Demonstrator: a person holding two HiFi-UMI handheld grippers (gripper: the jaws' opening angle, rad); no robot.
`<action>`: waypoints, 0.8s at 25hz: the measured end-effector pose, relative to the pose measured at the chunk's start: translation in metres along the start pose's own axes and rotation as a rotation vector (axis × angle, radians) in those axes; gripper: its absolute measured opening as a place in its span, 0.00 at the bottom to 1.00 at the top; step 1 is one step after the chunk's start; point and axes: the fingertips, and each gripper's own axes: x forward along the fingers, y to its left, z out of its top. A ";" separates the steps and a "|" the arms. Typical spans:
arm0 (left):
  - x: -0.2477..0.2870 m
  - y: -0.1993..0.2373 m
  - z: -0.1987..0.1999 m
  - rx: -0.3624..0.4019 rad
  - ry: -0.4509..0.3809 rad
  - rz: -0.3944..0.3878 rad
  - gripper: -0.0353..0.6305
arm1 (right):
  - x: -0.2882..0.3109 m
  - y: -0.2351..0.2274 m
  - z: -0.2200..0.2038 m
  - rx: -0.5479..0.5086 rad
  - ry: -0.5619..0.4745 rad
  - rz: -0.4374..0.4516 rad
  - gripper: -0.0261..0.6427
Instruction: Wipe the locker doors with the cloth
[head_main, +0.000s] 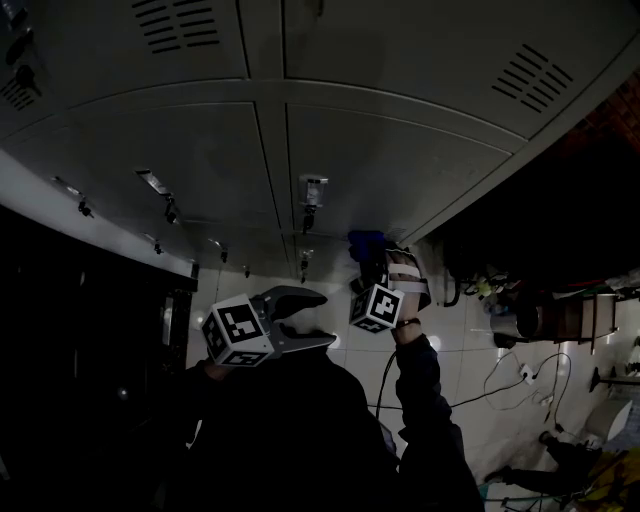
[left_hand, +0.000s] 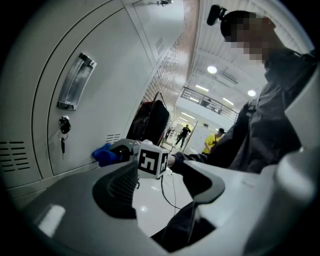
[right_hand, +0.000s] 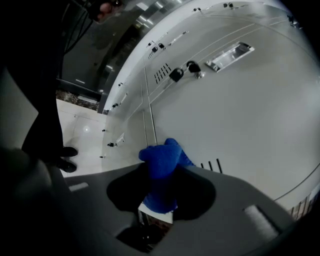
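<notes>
Right tongs (head_main: 388, 262) hold what seems a blue cloth (head_main: 366, 243) against a locker door (head_main: 400, 160).

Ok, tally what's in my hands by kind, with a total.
Grippers: 2 (left gripper open and empty; right gripper shut on the cloth)
Cloths: 1 (blue)
Total: 3
</notes>
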 end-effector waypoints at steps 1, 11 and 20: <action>0.001 0.000 0.001 0.002 0.000 -0.003 0.45 | -0.009 -0.002 0.005 -0.012 -0.010 -0.003 0.22; 0.011 -0.003 0.007 0.024 -0.020 -0.052 0.45 | -0.142 -0.118 0.043 -0.045 -0.107 -0.242 0.22; 0.019 -0.009 0.013 0.042 -0.036 -0.077 0.45 | -0.241 -0.253 0.064 -0.018 -0.178 -0.654 0.22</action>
